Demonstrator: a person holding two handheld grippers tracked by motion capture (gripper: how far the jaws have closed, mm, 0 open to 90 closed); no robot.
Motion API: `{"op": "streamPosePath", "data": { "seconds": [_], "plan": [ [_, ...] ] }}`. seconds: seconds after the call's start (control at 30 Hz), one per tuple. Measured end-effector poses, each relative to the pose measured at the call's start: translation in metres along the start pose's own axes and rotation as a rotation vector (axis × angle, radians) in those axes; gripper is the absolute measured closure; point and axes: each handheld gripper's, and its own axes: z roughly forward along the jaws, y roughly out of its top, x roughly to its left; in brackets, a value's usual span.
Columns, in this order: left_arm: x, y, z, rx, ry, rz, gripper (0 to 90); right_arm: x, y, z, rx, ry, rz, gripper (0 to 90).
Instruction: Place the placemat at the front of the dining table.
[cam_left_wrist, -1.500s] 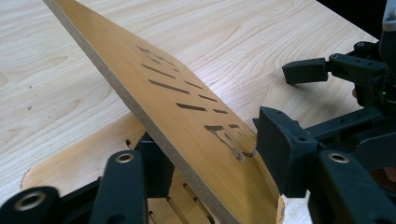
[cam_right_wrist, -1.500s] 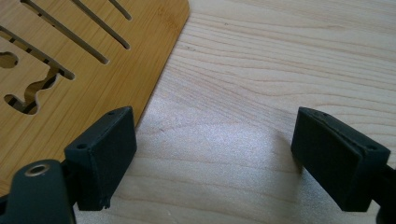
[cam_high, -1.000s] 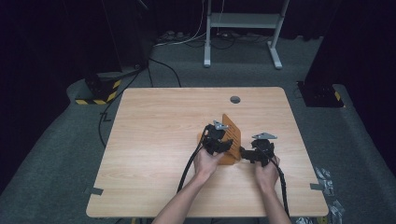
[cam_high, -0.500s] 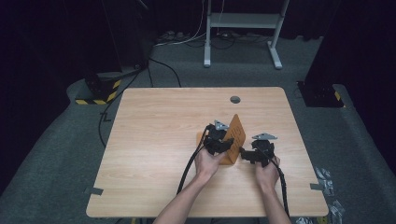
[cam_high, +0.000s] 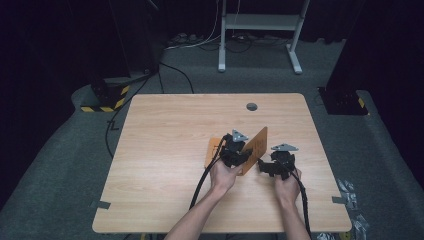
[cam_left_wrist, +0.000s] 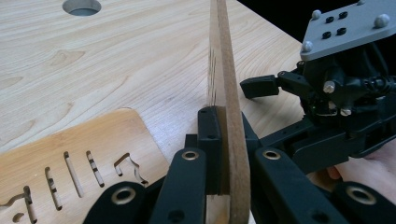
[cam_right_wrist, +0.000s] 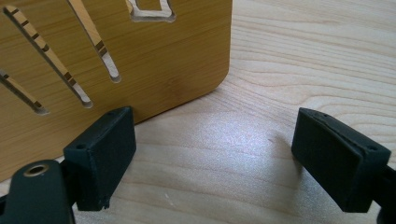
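The left gripper (cam_left_wrist: 219, 154) has just closed its jaws on the thin brown slotted wooden board (cam_high: 256, 148) & now clamps its edge, the board upright between them. The right gripper (cam_right_wrist: 215, 154) waits released just beside it. I judge lifting can begin.

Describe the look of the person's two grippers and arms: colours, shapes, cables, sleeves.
Both the left gripper and the right gripper are black, each topped by a grey three-cornered plate with small screws. Their arms carry brass-coloured rivets and end in blocky black pads. A black cable trails from each. The forearms are bare, with no sleeves in view.
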Motion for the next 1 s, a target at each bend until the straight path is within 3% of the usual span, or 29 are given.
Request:
{"op": "streamPosePath", "data": {
  "seconds": [0.37,1.0],
  "plan": [
    [0.000,0.002,-0.012,-0.024,0.011,0.040,86.0,0.000,0.000,0.000,-0.002,-0.003,0.000,13.6],
    [0.011,0.007,-0.038,-0.059,0.048,0.039,86.0,-0.001,0.000,0.000,0.007,0.004,0.001,13.7]
  ]
}}
